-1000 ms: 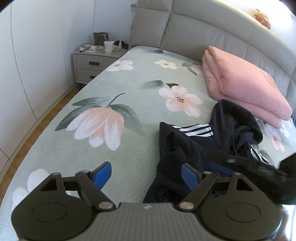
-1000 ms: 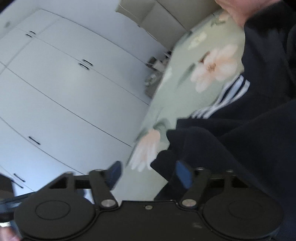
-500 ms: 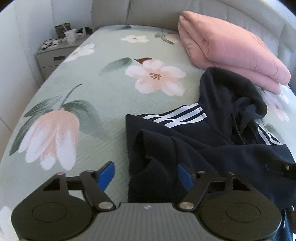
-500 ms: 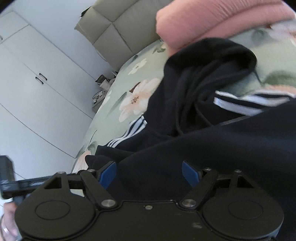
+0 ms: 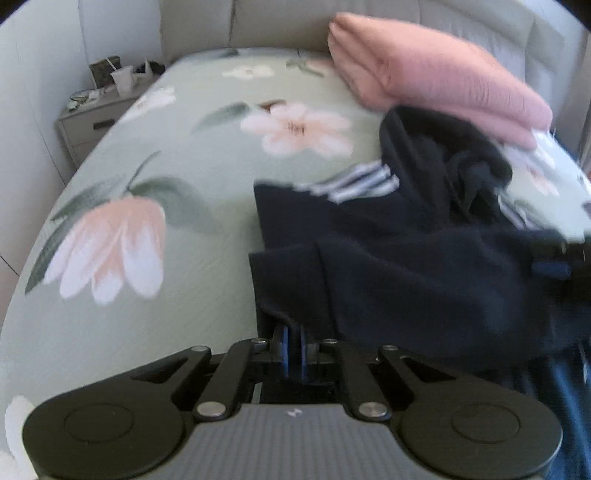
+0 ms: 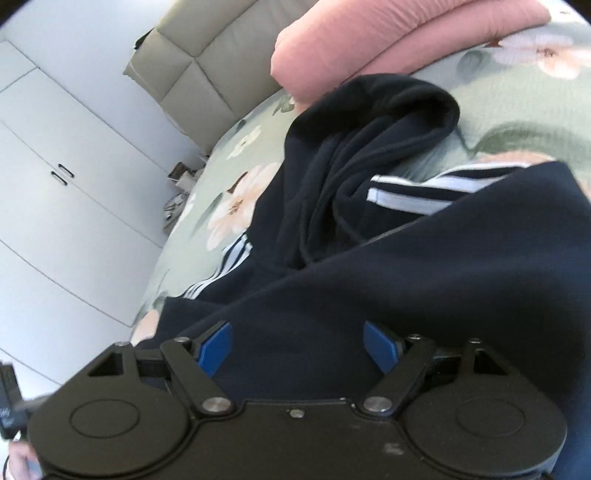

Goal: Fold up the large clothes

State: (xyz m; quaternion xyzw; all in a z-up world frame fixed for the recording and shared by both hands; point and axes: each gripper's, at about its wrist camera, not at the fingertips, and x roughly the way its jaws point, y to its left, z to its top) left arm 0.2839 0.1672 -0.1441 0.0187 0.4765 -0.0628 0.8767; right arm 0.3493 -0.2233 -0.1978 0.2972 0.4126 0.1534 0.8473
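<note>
Half a second ago wide apart, the left tongs (image 5: 291, 349) now pinch the near edge of the dark hoodie (image 5: 406, 266), which lies crumpled on the flowered bed (image 5: 155, 302) near a folded pink blanket (image 5: 424, 81). Right tongs (image 6: 297, 345) gape wide over the fabric.

A home bedroom: a bed (image 5: 155, 325) with a flowered green cover, a padded headboard (image 5: 280, 22) behind it, a folded pink quilt (image 5: 424, 81), a cluttered nightstand (image 5: 92, 122) beside it, and white wardrobe doors (image 6: 66, 206) along the wall.
</note>
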